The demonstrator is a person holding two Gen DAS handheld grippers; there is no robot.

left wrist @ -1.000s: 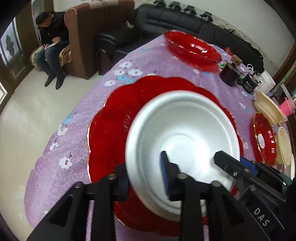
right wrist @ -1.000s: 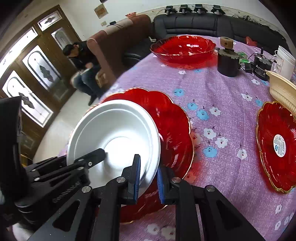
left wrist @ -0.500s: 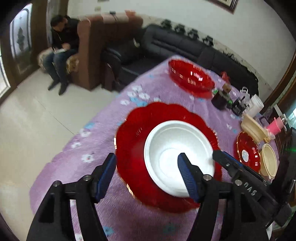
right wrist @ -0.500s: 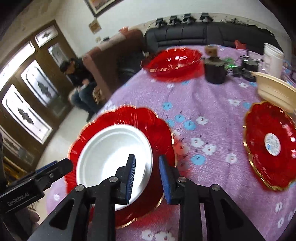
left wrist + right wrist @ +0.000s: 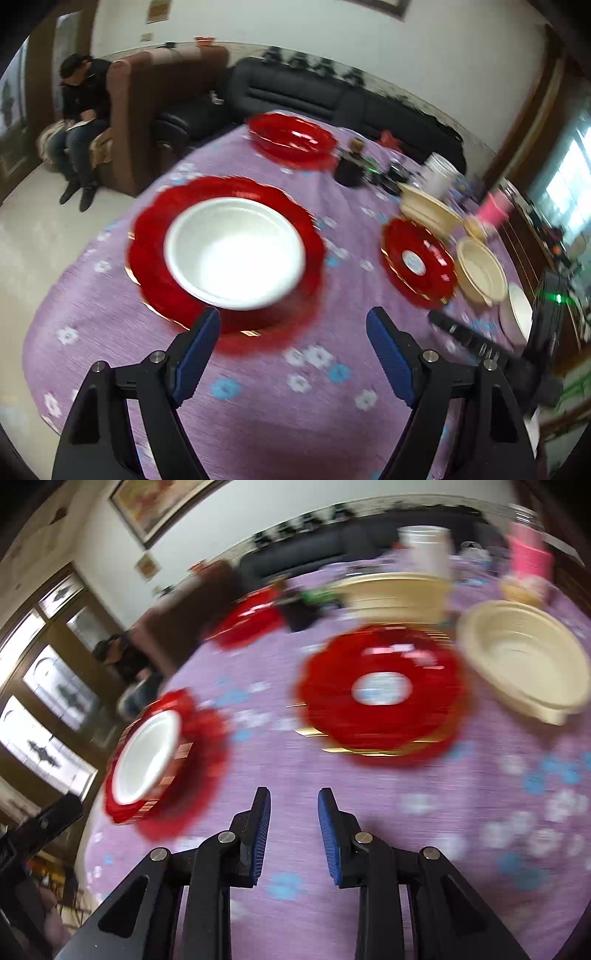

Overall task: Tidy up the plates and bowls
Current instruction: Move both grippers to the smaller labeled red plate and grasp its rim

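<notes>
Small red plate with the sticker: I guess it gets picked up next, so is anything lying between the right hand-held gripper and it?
Nothing visible. In the right wrist view only bare purple tablecloth lies between the open, empty right hand-held gripper and the small red plate. The cream bowl sits beside the plate, off that line.

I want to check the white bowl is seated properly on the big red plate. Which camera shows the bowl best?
The left wrist view: the white bowl sits near the centre, its whole rim and inside visible, resting on the large red plate. The right wrist view shows the bowl only at the left edge, foreshortened and motion-blurred.
</notes>
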